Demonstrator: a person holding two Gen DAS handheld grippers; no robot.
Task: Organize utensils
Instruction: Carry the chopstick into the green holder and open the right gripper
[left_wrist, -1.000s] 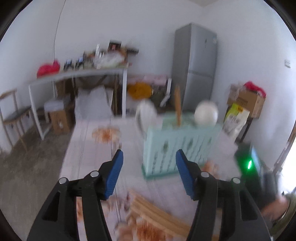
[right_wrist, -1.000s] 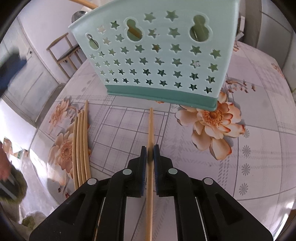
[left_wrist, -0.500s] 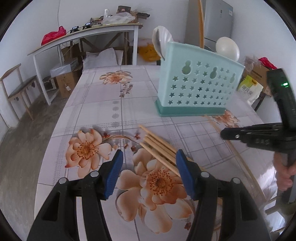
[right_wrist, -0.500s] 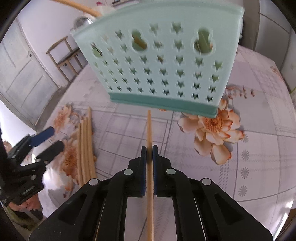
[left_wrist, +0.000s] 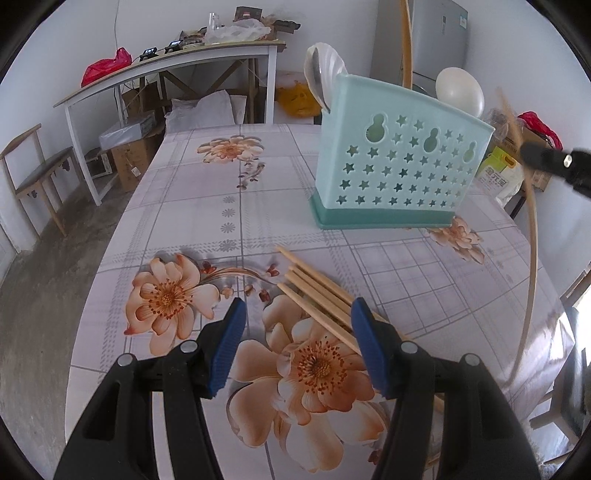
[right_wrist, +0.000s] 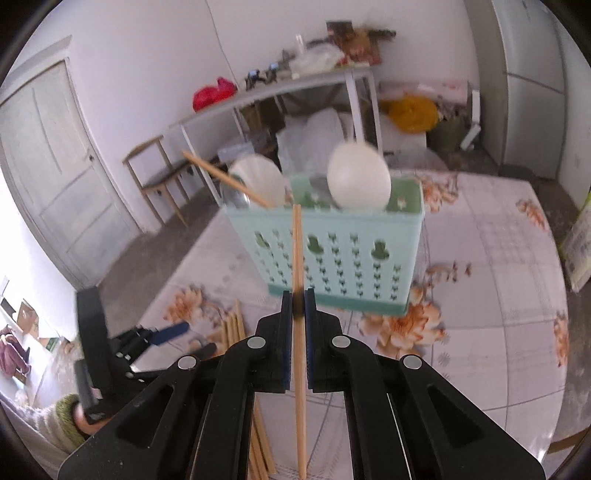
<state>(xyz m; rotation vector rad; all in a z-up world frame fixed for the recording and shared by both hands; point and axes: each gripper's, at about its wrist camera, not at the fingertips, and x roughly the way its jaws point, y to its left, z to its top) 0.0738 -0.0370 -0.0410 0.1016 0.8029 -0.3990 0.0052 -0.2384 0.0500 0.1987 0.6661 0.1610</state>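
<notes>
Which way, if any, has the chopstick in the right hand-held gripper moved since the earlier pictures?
Yes. The chopstick has risen off the table: its tip, earlier below the holder's base, now reaches its rim.

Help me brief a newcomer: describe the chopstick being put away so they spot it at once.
Find the mint star-holed utensil basket on the floral table. In front of it, the right gripper has its jaws shut on one chopstick, lifted clear, unlike the loose chopsticks lying flat on the table.

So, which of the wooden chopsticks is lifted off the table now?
The single chopstick clamped in the right gripper; the other chopsticks lie bundled on the table.
</notes>
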